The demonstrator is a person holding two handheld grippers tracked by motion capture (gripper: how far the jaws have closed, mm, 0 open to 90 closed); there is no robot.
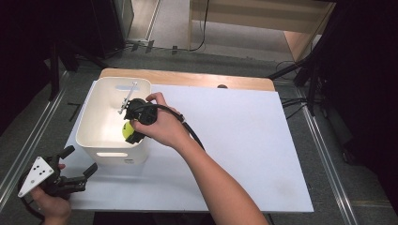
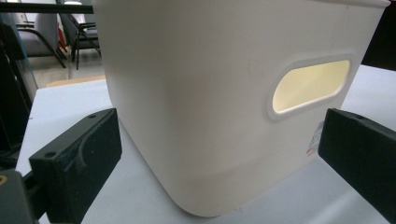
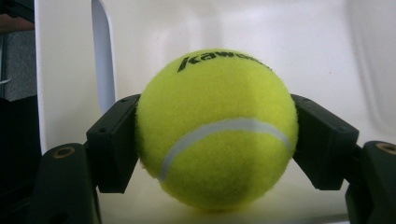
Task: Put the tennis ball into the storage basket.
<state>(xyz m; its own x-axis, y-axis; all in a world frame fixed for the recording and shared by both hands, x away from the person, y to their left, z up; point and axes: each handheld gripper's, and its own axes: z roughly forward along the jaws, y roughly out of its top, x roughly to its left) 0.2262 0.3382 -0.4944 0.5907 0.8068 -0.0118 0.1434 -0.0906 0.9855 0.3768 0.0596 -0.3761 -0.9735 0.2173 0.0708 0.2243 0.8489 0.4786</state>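
In the high view the right gripper (image 1: 133, 133) reaches down into the smooth white plastic bin (image 1: 94, 140) at about ten o'clock on the white worktop (image 1: 244, 140), and the person's hand hides most of the fuzzy yellow tennis ball (image 1: 126, 130); the right gripper view shows the jaws clamped on its two sides, its black lettering partly cut off by the curve. The left gripper (image 1: 77, 176) sits near seven o'clock, its matte black jaws spread wide and empty before the bin's rounded corner and oval handle slot (image 2: 310, 86).
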